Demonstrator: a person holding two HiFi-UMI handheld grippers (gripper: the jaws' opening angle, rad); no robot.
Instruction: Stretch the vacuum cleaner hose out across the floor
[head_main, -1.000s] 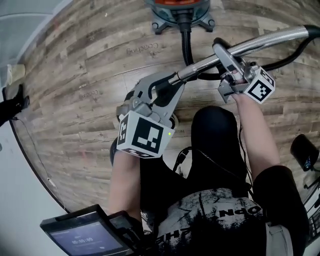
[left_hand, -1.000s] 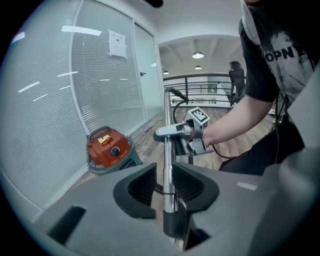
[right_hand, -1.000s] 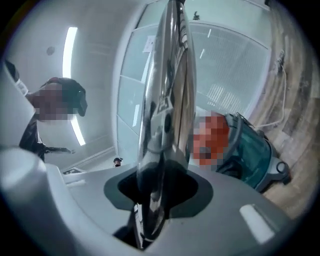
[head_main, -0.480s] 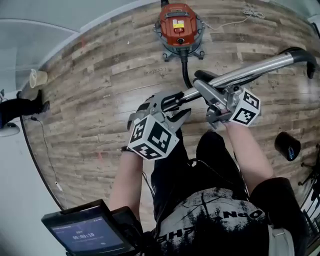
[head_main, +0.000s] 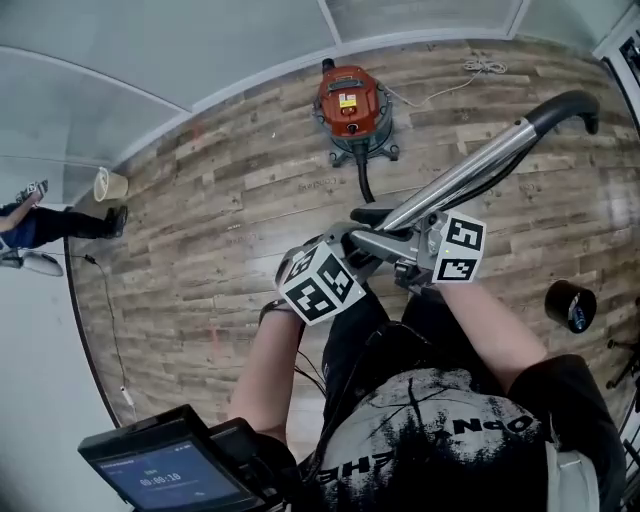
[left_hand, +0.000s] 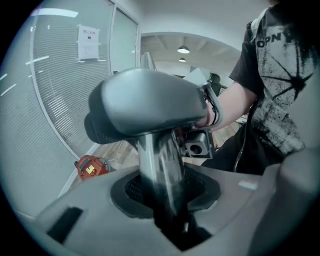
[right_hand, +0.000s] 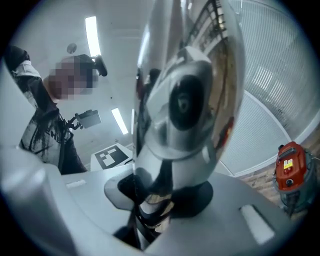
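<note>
Standing on the wooden floor (head_main: 200, 230), both claws raised on the vacuum's metal tube (head_main: 480, 165)

Closing the left claw (head_main: 348, 248) round the near, lower end of that tube, chrome between the jaws and touching them on both sides.

Beyond it and slightly right, by the far wall: the red vacuum cleaner (head_main: 350, 100), with its black hose (head_main: 362, 178) trailing from the front toward the claws, then bending out of sight beneath them.

Gripping the same tube just right of the left claw with the right claw (head_main: 402, 250), jaws narrow and clamped on the chrome.

Farther right, following the tube up and away to its black curved end (head_main: 572, 103). Near right, a dark roll (head_main: 570, 305) lying on the floor, well apart from everything else.

Judging the step as early: only a short run of hose showing, and that bent, so nothing really stretched out yet.

Next, most likely: holding both grips firm, backing away from the cleaner over open floor, and drawing the hose straight without kinking the bend or dragging the cleaner along
</note>
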